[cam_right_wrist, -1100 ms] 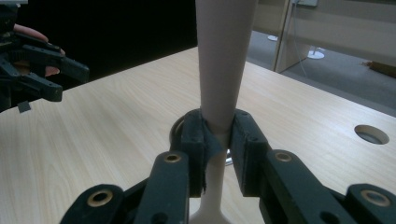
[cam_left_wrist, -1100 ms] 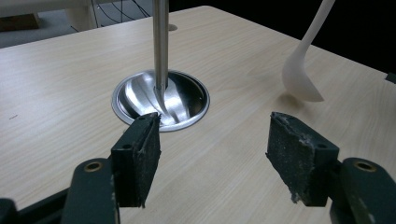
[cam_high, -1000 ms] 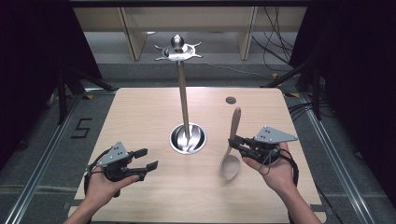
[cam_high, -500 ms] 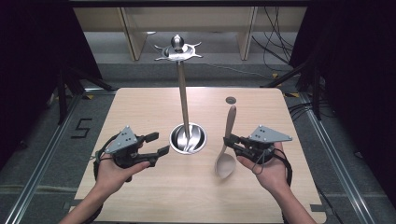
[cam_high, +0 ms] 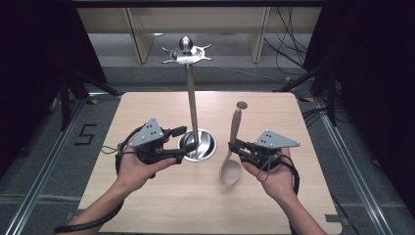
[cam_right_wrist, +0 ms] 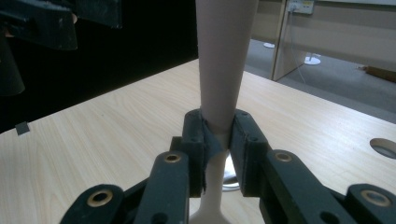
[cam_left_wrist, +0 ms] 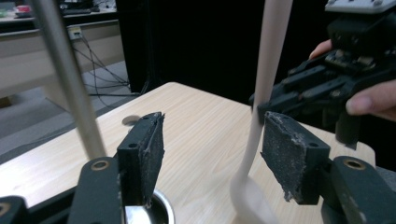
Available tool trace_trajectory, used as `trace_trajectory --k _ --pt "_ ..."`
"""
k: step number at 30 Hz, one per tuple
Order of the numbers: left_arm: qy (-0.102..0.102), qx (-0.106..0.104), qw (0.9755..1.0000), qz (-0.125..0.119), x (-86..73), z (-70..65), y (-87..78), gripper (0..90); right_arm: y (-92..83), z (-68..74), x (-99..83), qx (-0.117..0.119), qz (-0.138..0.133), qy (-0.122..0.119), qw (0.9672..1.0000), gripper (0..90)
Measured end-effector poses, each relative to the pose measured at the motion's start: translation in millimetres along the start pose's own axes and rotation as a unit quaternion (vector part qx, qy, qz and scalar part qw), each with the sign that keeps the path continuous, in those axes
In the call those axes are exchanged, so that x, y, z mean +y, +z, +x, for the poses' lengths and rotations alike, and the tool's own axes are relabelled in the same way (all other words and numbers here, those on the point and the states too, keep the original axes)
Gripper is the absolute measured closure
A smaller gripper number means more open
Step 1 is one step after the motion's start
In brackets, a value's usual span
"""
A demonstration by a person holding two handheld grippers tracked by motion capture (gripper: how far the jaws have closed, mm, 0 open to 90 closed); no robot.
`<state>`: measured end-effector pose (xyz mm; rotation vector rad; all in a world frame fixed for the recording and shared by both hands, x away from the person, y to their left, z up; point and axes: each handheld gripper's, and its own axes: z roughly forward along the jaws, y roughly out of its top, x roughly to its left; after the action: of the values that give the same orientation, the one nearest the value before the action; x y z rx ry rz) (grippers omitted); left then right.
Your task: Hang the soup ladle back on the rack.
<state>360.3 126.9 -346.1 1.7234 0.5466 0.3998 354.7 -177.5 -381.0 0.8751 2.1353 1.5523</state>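
Wooden spoon upright, clamped in right tongs, left tongs apart

I am looking at my left gripper and right gripper, both showing black bodies with grey three-cornered plates on top, brass-coloured rivets in the jaw links, worn dusty pads, and black cables trailing down along my bare forearms.

A stand rises from its round base at the middle of the tabletop. A spoon hangs upright to its right, above the tabletop. A small hole lies behind the spoon.
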Motion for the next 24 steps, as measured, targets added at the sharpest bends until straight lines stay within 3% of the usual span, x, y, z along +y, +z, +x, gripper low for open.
trace_trajectory --k 1,6,11,14,15,16,20,22,24 --pt "0.001 -0.002 1.0 -0.001 1.9 -1.1 1.7 39.0 0.4 -2.6 1.2 -0.005 -0.004 -0.024 0.9997 77.2" --pt "-0.003 -0.017 0.9998 -0.005 12.2 -8.3 13.9 43.7 3.7 4.4 1.6 -0.007 0.001 0.004 1.0 77.2" --pt "-0.008 -0.035 0.9994 -0.003 19.5 -15.4 27.6 45.2 7.6 5.0 2.1 -0.001 -0.002 -0.007 1.0 77.2" --pt "-0.009 -0.037 0.9993 0.001 21.4 -18.7 34.9 45.9 9.2 6.8 2.7 0.001 0.001 -0.007 1.0 77.2" --pt "-0.008 -0.039 0.9992 -0.001 21.8 -19.4 37.5 46.0 9.4 5.9 3.0 -0.005 -0.003 -0.018 0.9998 77.2" --pt "-0.01 -0.038 0.9992 0.0 22.1 -20.4 39.8 46.1 9.4 7.7 3.1 -0.002 0.002 -0.009 1.0 77.2" --pt "-0.007 -0.037 0.9993 0.005 22.1 -22.2 46.8 47.3 12.2 7.6 3.8 -0.001 -0.004 -0.027 0.9996 77.2" --pt "-0.007 -0.039 0.9992 0.008 21.7 -23.3 50.8 47.9 12.1 9.9 3.6 -0.002 0.002 -0.012 0.9999 77.2" --pt "-0.01 -0.039 0.9991 0.011 21.8 -24.4 54.2 49.7 13.9 11.0 3.6 0.002 0.005 -0.014 0.9999 77.2"
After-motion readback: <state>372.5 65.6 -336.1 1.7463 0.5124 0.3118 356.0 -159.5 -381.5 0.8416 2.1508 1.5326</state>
